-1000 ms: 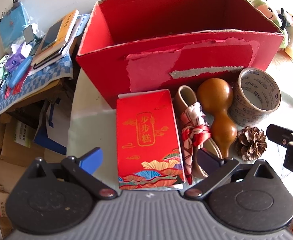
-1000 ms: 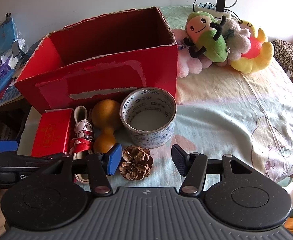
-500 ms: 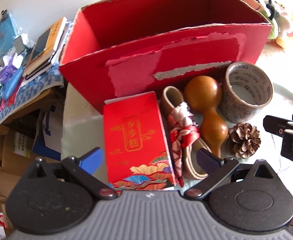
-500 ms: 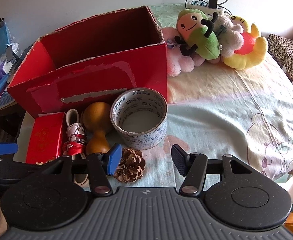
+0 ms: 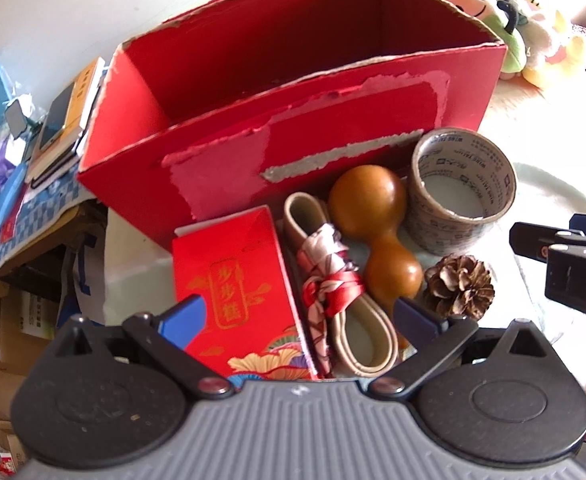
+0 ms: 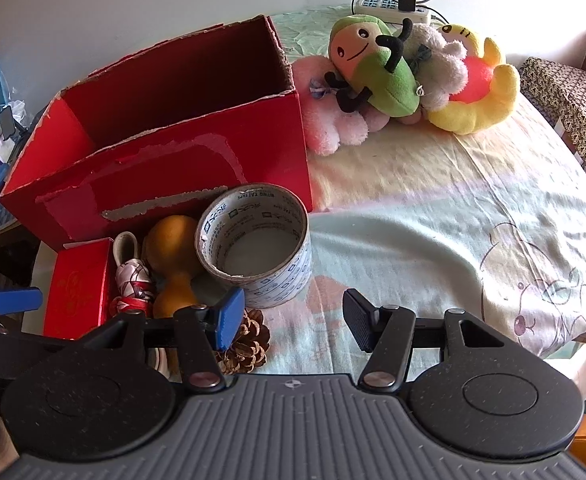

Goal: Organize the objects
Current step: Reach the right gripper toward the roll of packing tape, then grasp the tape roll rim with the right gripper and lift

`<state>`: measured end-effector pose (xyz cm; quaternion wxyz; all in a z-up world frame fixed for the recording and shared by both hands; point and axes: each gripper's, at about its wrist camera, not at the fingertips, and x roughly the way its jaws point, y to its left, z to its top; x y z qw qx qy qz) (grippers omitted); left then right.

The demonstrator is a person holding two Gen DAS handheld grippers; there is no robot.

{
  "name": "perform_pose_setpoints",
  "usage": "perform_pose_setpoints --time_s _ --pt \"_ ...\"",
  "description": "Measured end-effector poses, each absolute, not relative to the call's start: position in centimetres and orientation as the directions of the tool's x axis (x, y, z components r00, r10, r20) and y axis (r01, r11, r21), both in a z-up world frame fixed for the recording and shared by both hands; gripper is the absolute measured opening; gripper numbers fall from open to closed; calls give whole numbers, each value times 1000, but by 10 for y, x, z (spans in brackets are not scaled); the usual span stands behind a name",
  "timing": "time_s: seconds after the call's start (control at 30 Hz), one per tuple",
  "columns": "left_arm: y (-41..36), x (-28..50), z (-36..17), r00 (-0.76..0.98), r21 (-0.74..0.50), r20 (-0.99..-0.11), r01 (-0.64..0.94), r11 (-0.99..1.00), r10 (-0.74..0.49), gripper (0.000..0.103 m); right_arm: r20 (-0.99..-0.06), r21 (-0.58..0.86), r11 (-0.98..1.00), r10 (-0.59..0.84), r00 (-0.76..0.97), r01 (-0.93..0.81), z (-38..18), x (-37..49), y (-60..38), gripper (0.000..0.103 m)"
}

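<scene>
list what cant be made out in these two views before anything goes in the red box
- Red box floor: hidden in both views by its near wall.
- Small red carton near end: left wrist view, covered by the gripper body.
- Pine cone: right wrist view, half behind the right gripper's blue finger.
- Left gripper: jaws stand apart; no contact with the carton is visible.

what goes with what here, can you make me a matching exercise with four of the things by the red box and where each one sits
Things:
1. tape roll
2. pine cone
3. small red packet
4. gourd

Places:
A. leftmost in the row before the big red box
B. nearest the box's right front corner
C. between the ribbon-tied loop and the tape roll
D. in front of the tape roll, beside the gourd's small end

Pairs: 1-B, 2-D, 3-A, 4-C
</scene>
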<state>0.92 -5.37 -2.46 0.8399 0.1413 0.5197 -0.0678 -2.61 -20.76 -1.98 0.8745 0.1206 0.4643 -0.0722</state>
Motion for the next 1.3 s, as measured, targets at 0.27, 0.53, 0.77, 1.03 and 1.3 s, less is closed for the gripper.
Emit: perform_pose_setpoints --time_s 0.27,0.53,0.77,1.03,1.3 --pt "-54 15 -12 457 22 -881 306 952 -127 85 -819 196 948 18 574 251 -17 -18 -228 53" --pt "-74 34 -10 407 -163 -859 355 920 -309 54 -811 281 934 108 576 220 -27 6 -253 41" --pt "-92 58 -25 351 -224 -878 299 928 -325 47 -807 336 930 200 555 153 -36 31 -263 35" --pt "-112 70 -35 316 -197 -910 241 950 -269 21 -829 349 934 273 488 71 -48 56 -270 26" --pt "-127 72 -36 328 -152 -922 181 972 -205 10 -828 399 917 360 429 0 -53 67 -279 14"
